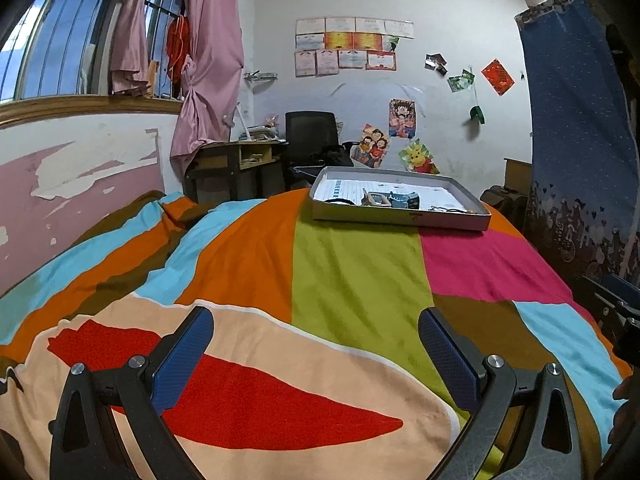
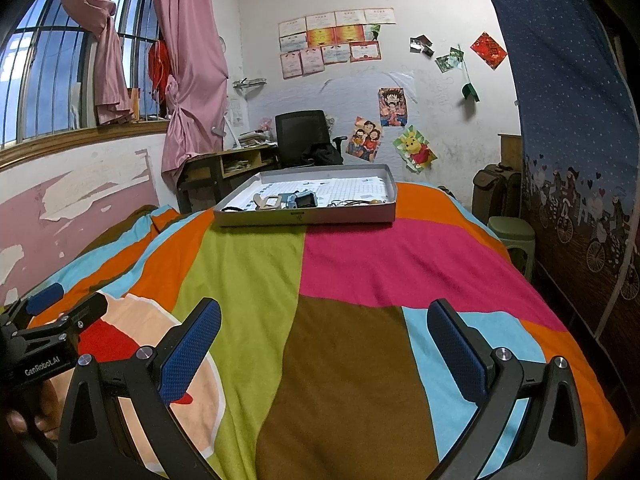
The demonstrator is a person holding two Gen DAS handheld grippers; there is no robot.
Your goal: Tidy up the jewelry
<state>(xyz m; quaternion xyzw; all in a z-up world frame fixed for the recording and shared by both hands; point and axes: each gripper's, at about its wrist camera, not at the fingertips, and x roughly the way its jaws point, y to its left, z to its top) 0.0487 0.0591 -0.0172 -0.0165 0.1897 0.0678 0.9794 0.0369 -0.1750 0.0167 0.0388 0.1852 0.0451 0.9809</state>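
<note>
Both grippers hover over the bed, jaws spread and holding nothing.

Left wrist view: the left gripper point(image 1: 316, 344) hangs above the striped bedspread point(image 1: 352, 276), well short of the shallow grey tray point(image 1: 396, 216) at the far end, where small jewelry pieces point(image 1: 390, 199) lie.
Right wrist view: the right gripper point(image 2: 324, 340) is likewise released; the tray point(image 2: 308, 216) sits far ahead, and the left gripper point(image 2: 52, 312) shows alongside.

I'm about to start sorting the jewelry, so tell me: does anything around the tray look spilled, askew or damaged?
Nothing looks spilled. The shallow grey tray sits flat on the striped bedspread, its small items all inside. Both grippers, left and right, are open and empty. The only damage is peeling pink paint on the wall under the window.
</note>
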